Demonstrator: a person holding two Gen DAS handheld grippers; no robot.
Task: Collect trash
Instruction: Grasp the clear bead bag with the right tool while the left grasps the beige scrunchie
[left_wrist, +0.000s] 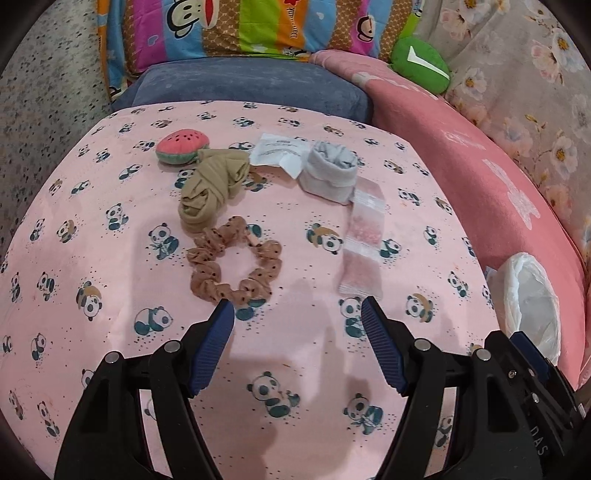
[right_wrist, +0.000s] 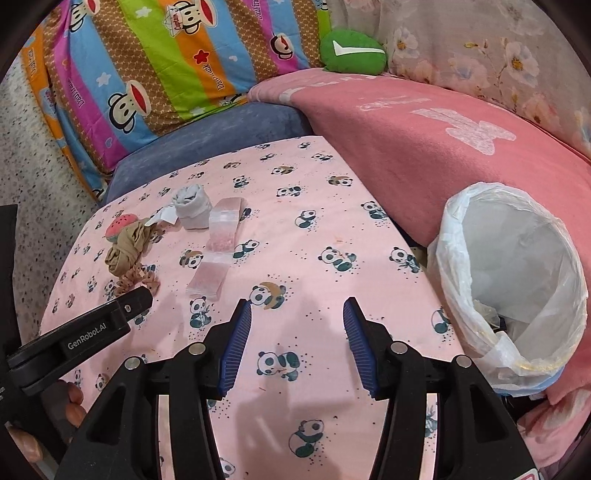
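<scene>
A clear plastic wrapper strip lies on the pink panda sheet, and a white paper wrapper lies beyond it beside a rolled grey sock. My left gripper is open and empty, just short of the strip and a brown scrunchie. My right gripper is open and empty above the sheet. A bin lined with a white bag stands to its right and shows in the left wrist view. The plastic strip and paper wrapper lie far left.
A tan knotted stocking and a watermelon toy lie near the wrappers. A pink blanket, a blue cushion, a striped cartoon quilt and a green plush border the sheet. The left gripper's body crosses the right view.
</scene>
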